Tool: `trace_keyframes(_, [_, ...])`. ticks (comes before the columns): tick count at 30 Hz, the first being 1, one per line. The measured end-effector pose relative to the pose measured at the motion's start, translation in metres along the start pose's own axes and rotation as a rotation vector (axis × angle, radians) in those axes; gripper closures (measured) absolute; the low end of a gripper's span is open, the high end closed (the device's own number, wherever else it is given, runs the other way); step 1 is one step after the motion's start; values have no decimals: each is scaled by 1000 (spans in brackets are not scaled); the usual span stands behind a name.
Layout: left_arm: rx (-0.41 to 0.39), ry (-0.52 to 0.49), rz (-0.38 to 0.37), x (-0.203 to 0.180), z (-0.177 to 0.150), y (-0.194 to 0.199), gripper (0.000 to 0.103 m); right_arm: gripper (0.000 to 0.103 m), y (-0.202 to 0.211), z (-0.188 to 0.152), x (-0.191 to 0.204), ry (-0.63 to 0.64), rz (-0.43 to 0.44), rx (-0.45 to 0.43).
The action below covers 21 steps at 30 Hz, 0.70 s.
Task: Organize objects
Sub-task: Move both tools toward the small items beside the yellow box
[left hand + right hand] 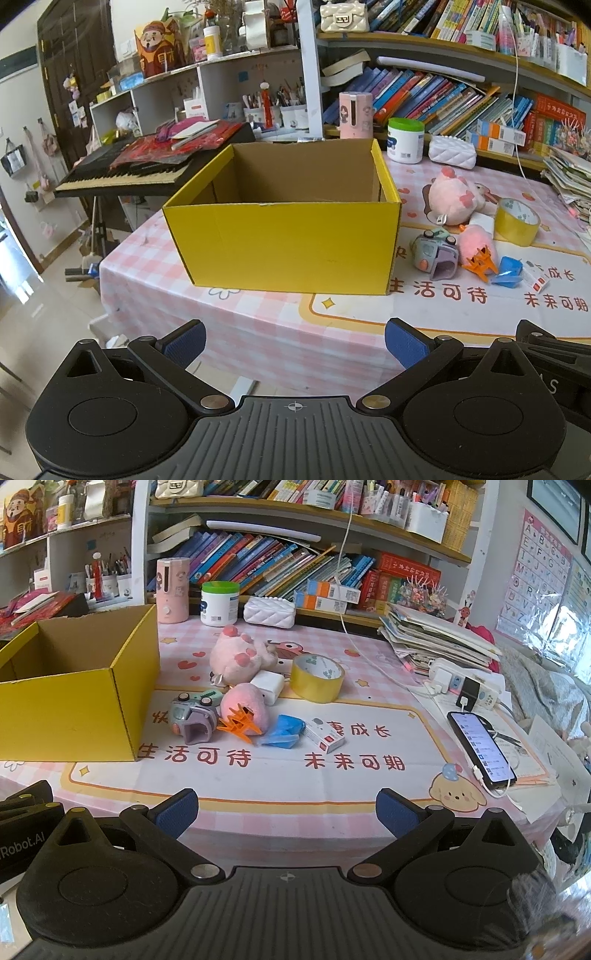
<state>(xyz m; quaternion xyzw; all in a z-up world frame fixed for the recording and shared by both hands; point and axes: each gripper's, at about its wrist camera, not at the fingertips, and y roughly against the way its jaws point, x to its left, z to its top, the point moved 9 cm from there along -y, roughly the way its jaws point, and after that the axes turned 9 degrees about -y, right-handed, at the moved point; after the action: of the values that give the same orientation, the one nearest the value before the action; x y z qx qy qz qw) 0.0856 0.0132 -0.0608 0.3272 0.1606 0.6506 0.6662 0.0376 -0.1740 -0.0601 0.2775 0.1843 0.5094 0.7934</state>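
A table (pixel 288 790) with a pink checked cloth is taking most of both views. On its left part a yellow cardboard box (pixel 284 240) is standing upright with its top open, and its inside is showing only brown cardboard. Behind the table, shelves full of books (pixel 258 561) are running along the far wall, and a black keyboard (pixel 122 173) is standing to the far left of the box.

The small things are lying in a group just to the right of the box. A pink plush toy (pixel 240 657) is lying at the far side of the group, and a roll of yellow tape (pixel 317 677) is sitting to its right. A white block (pixel 267 685) is lying between them. Nearer, a smaller pink plush (pixel 245 705) is touching an orange clip (pixel 236 725). A small toy car (pixel 192 716) is lying to the left of the clip, near the box wall. A blue piece (pixel 282 733) and a small white carton (pixel 327 734) are lying to the right of the clip. A phone (pixel 480 753) is lying far to the right, with its screen lit.

The left gripper (pixel 293 345) is hovering at the near edge of the table in front of the box, with its jaws wide apart and nothing between them. The right gripper (pixel 286 812) is hovering near the table edge in front of the small things, also spread wide and holding nothing.
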Motion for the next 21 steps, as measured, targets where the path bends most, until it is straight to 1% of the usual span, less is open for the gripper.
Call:
trace_keyframes(3, [7, 12, 0, 4, -1, -1, 0, 0, 3, 2, 4, 11, 7, -13])
trace_keyframes(7, [21, 16, -11, 5, -2, -5, 0, 0, 2, 1, 4, 14, 10, -10])
trace_keyframes(11, [13, 6, -11, 3, -1, -4, 0, 0, 2, 2, 3, 12, 4, -10])
trace_keyframes(21, [10, -2, -40, -8, 4, -7, 0, 0, -1, 4, -8, 2, -20, -7])
